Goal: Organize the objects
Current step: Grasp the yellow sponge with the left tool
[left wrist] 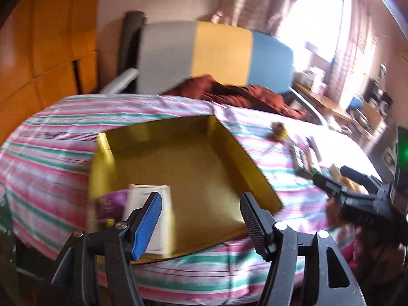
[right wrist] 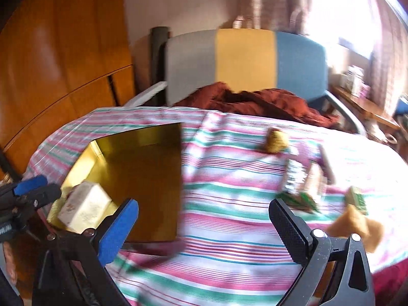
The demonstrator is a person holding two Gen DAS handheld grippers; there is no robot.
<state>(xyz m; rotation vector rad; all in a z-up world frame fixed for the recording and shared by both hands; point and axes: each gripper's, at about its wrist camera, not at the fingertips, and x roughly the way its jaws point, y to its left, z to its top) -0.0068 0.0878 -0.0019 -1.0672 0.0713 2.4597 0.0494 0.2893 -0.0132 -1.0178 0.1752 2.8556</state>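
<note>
Objects for sorting lie split around the gold tray (right wrist: pixel 142 178), which sits on the striped cloth (right wrist: pixel 229 229) as the collecting bin. A white box (right wrist: pixel 85 210) already rests in the tray's near corner, with a purple packet (left wrist: pixel 112 204) beside it, judged as sorted. To the right of the tray, well apart from it, a loose cluster waits on the cloth: a small yellow-brown lump (right wrist: pixel 276 141), green-edged packets (right wrist: pixel 303 199) and a tan piece (right wrist: pixel 357 227); blur hides what they are. The left gripper (left wrist: pixel 201 219) hangs over the tray's near edge, jaws parted about halfway and holding nothing. The right gripper (right wrist: pixel 204 229) hovers over bare cloth between tray and cluster, jaws wide and empty, likely bound for the next item
</note>
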